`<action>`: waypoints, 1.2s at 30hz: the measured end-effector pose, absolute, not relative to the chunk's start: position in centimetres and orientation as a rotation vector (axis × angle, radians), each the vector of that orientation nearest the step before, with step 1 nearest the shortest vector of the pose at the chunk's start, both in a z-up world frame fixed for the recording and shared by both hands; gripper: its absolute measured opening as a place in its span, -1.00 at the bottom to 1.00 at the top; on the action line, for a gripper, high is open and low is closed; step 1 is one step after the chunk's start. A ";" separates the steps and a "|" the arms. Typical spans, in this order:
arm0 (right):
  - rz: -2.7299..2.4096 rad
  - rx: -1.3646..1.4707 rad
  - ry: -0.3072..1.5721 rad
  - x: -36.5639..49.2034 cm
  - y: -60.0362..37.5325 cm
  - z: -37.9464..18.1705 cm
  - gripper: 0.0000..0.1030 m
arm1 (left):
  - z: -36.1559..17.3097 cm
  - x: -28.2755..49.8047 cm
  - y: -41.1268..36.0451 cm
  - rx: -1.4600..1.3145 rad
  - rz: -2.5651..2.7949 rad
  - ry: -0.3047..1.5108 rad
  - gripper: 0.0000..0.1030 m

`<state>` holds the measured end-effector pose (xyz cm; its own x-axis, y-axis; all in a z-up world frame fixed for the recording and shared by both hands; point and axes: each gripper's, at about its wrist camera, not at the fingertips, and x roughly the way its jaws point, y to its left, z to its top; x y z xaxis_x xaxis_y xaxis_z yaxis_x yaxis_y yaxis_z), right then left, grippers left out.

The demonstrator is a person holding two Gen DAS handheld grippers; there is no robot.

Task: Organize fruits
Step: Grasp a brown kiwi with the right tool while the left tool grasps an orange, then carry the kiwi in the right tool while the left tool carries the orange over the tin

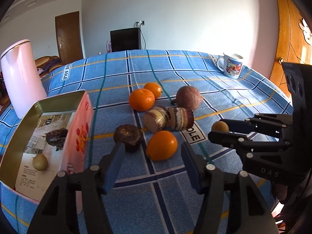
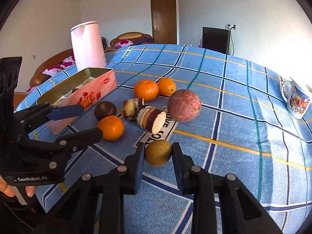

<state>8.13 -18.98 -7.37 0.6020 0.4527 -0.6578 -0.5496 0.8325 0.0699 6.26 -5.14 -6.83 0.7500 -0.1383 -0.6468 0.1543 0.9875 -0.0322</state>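
My right gripper (image 2: 158,148) is shut on a small greenish-brown fruit (image 2: 158,153) just above the blue checked cloth; it also shows in the left wrist view as the right gripper (image 1: 216,128) with the fruit (image 1: 220,126). My left gripper (image 1: 152,147) is open, its fingers on either side of the nearest orange (image 1: 161,145) without touching it. Two more oranges (image 1: 142,99) lie behind. Beside them lie a dark brown fruit (image 1: 127,134), cut brown root pieces (image 1: 169,119) and a round reddish fruit (image 1: 188,99). The pink tin (image 1: 78,120) at left holds a dark fruit (image 1: 56,138) and a small green one (image 1: 40,161).
A pink kettle (image 1: 21,78) stands behind the tin at the table's left edge. A printed mug (image 1: 232,66) sits at the far right corner. A wooden door (image 1: 284,44) is close on the right. A hand (image 2: 7,190) holds the left gripper's handle.
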 end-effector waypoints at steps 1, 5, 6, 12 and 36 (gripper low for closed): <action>0.586 -0.141 0.722 8.1 -19.2 -7.4 -0.43 | -7.0 6.6 -5.4 0.023 -0.170 0.720 0.09; 0.610 -0.108 0.732 8.4 -19.7 -7.5 -0.43 | -7.7 7.8 -6.2 0.015 -0.179 0.777 -0.11; 0.618 -0.100 0.739 8.5 -19.9 -7.5 -0.43 | -7.7 8.0 -6.3 0.017 -0.182 0.782 -0.11; 0.633 -0.063 0.733 8.4 -20.5 -7.5 -0.43 | -8.2 8.9 -6.2 -0.013 -0.189 0.813 -0.23; 0.592 -0.073 0.493 5.4 -21.2 -5.8 -0.43 | -6.3 5.7 -6.1 0.024 -0.176 0.577 -0.24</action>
<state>5.41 -21.16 -5.76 0.7175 0.5176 -0.4660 -0.5519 0.8307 0.0730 5.70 -6.06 -6.30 0.8236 -0.1590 -0.5445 0.1726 0.9846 -0.0265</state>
